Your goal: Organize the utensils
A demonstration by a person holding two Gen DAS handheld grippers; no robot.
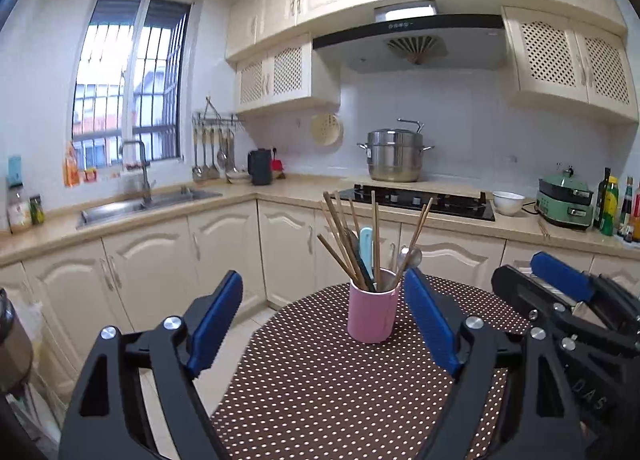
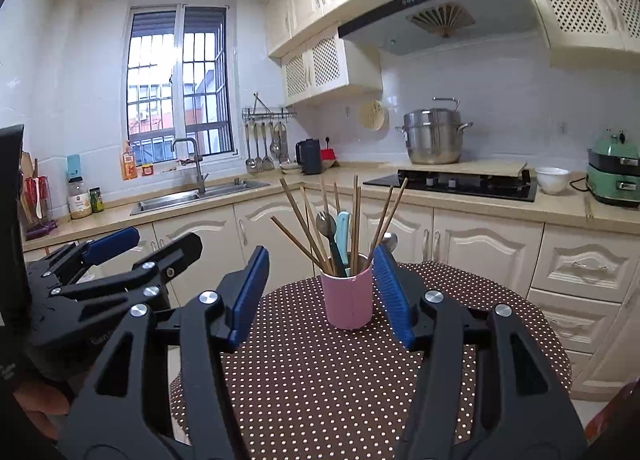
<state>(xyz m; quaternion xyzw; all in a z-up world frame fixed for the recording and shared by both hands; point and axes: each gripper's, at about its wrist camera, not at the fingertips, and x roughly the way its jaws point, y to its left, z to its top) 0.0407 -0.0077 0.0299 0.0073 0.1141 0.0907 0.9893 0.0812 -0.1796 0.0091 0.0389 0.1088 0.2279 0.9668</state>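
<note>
Pink cup (image 1: 373, 314) upright near far edge of my dotted table (image 1: 320, 388), holding chopsticks (image 1: 340, 236), spoon (image 1: 412, 258), blue-handled utensil (image 1: 366, 244). My left gripper (image 1: 324, 324) spread wide, empty, short of cup. My right gripper (image 2: 320, 296) released, nothing between pads, cup beyond fingertips.

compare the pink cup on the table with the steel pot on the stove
The pink cup is slim, matte and open-topped, bristling with chopsticks; the steel pot is broad, shiny and lidded. The cup stands on the dotted tablecloth, the pot back at the stove. Both stand upright.
</note>
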